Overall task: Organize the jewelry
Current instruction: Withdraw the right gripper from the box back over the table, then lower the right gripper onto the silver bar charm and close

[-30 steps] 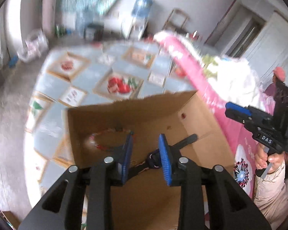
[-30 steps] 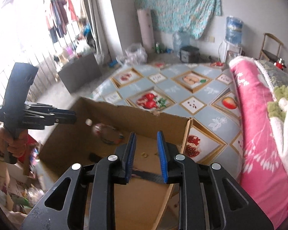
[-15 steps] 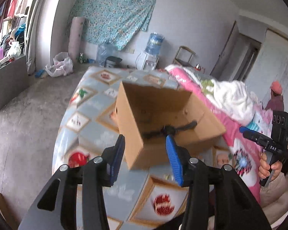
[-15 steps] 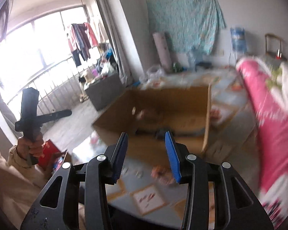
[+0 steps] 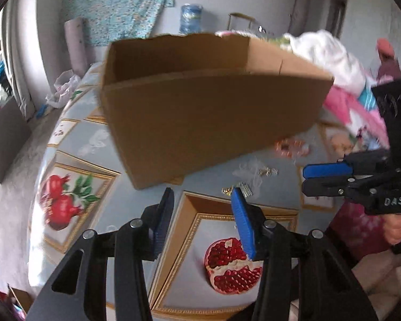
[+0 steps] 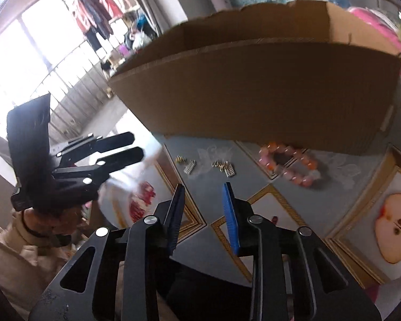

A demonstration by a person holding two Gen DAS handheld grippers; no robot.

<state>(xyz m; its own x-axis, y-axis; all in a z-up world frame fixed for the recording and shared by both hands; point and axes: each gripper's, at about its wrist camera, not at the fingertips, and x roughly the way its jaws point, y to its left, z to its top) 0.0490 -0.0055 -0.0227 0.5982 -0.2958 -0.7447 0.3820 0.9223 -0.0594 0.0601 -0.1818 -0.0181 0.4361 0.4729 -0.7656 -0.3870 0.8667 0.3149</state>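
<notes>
A brown cardboard box (image 5: 208,107) stands on the fruit-print tablecloth (image 5: 93,203); it also shows in the right wrist view (image 6: 267,91). In front of it lie a pink and orange bead bracelet (image 6: 291,164) and small gold and silver pieces (image 6: 223,167), also seen in the left wrist view (image 5: 243,188). My left gripper (image 5: 201,195) is open and empty, just short of the small pieces. My right gripper (image 6: 203,192) is open and empty, near them. The box's inside is hidden.
A pink blanket and white clothes (image 5: 342,80) lie to the right behind the box. The round table's edge (image 5: 40,187) curves on the left. A water bottle (image 5: 191,17) and a patterned cloth (image 5: 115,2) stand at the far wall.
Both grippers have pulled back out of the box and come down low in front of it. Both have opened wider. The black strap seen between the fingers is out of sight.
</notes>
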